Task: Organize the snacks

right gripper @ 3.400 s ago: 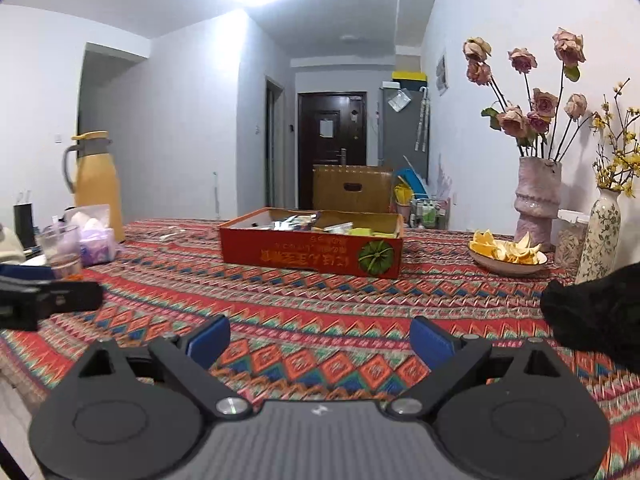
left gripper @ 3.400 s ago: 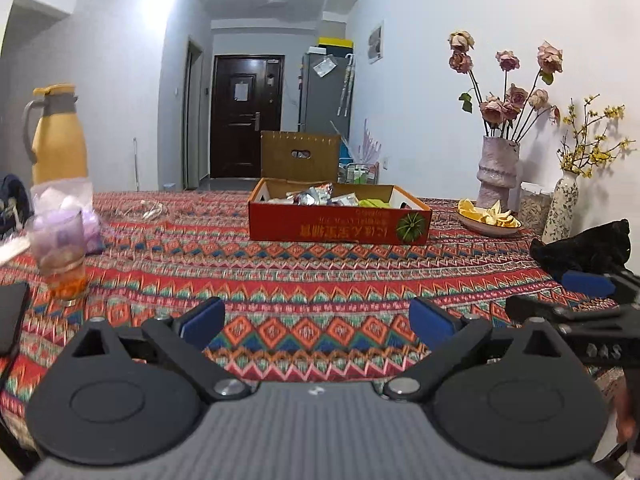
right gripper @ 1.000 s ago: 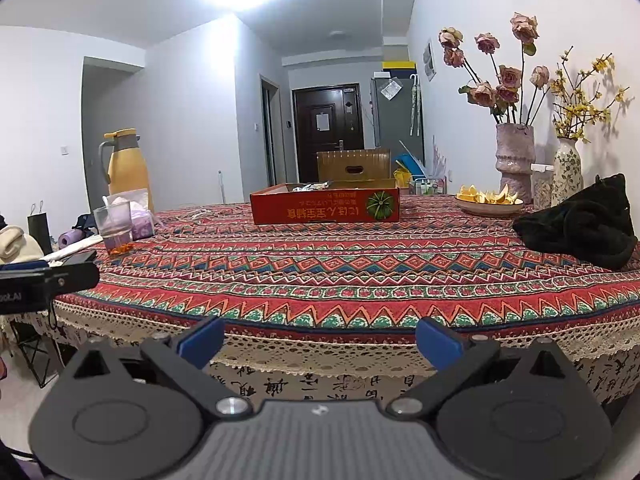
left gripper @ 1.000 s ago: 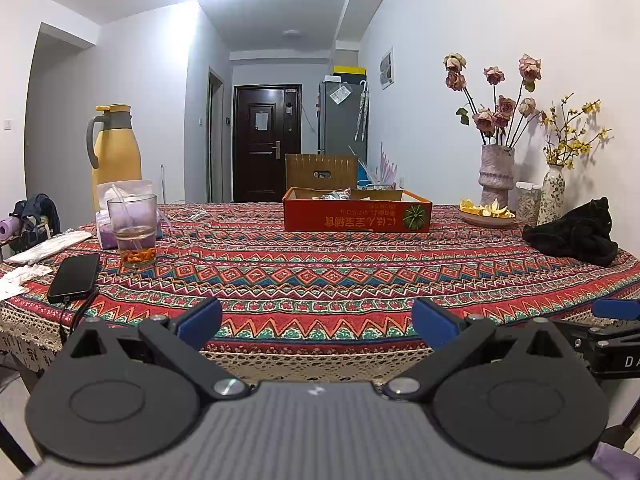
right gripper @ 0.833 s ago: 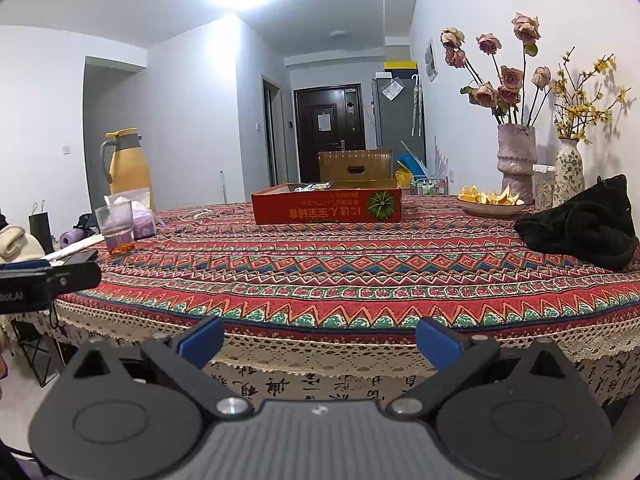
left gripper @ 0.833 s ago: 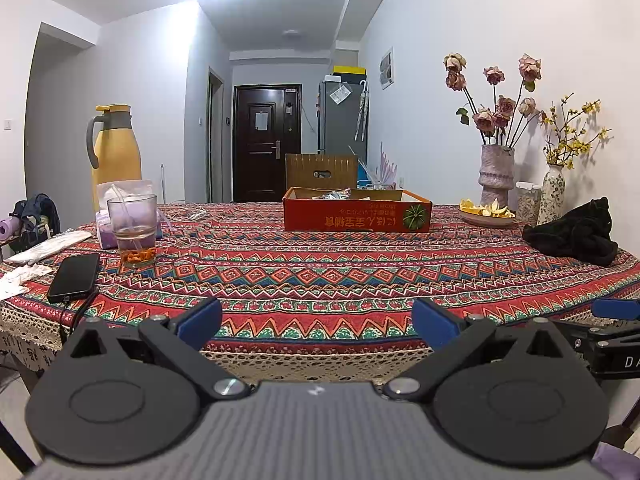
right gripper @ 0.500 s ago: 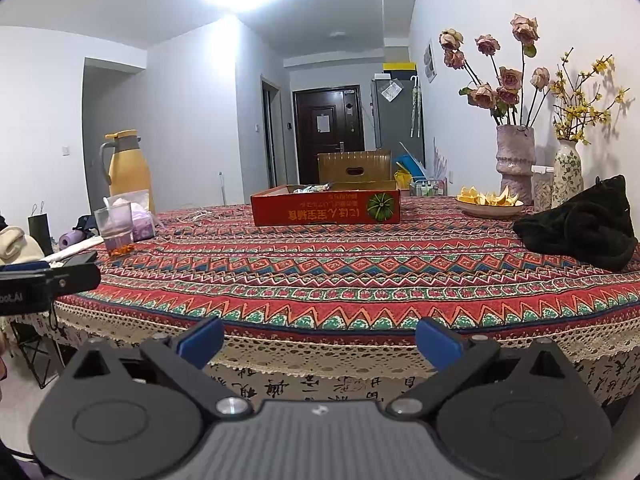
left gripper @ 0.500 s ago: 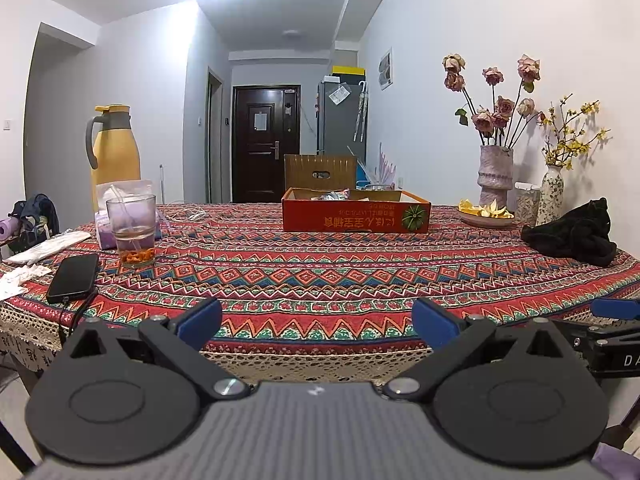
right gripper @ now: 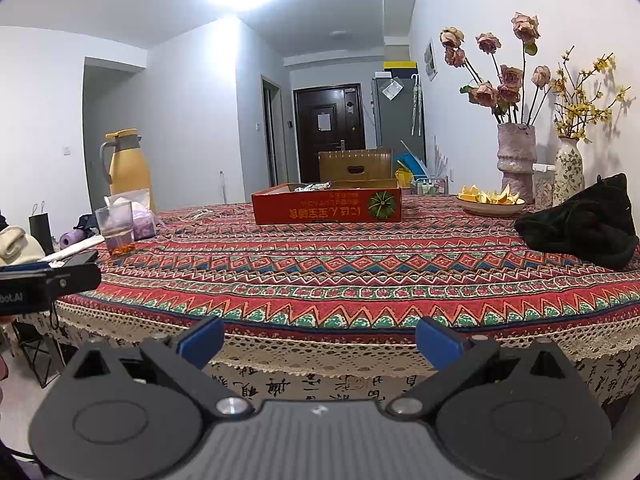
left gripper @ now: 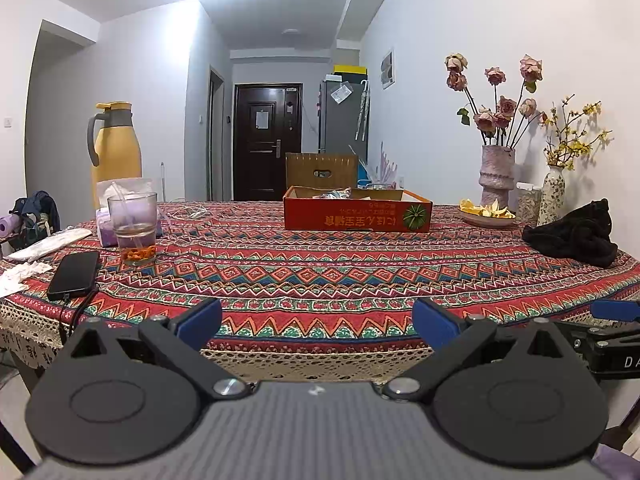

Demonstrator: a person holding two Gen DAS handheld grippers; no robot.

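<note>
- The left gripper [left gripper: 317, 322] has its blue-padded fingers [left gripper: 199, 323] spread wide with nothing between them; it is held off the near edge of the worktop [left gripper: 320, 276], just above the lace hem of the patterned cloth.
- The right gripper [right gripper: 318, 339] also has its fingers [right gripper: 438, 342] wide and empty, held lower, in front of the hanging cloth at the near edge.
- Each gripper shows at the side of the other's view, the two held side by side.
- Near the left edge lie a black phone [left gripper: 75, 274] with a cable running over the near edge, a glass [left gripper: 133, 228] with orange bits at the bottom, a tissue pack [left gripper: 105, 228] behind it, and a yellow jug [left gripper: 116, 148] at the far left corner.
- A crumpled tissue [left gripper: 18, 276] lies at the near left corner.
- The red box [left gripper: 357, 215] holding wrapped snacks [left gripper: 334, 194] stands towards the far edge, about midway across, well apart from both grippers.
- The stretch of cloth between the near edge and the box is bare.
- Along the right edge sit a black cloth bundle [left gripper: 572, 236], a dish of orange peel [left gripper: 486, 214], a vase of dried roses [left gripper: 497, 176] and a smaller vase with yellow sprigs [left gripper: 554, 196].
- A wooden chair back [left gripper: 321, 170] rises behind the far edge.
</note>
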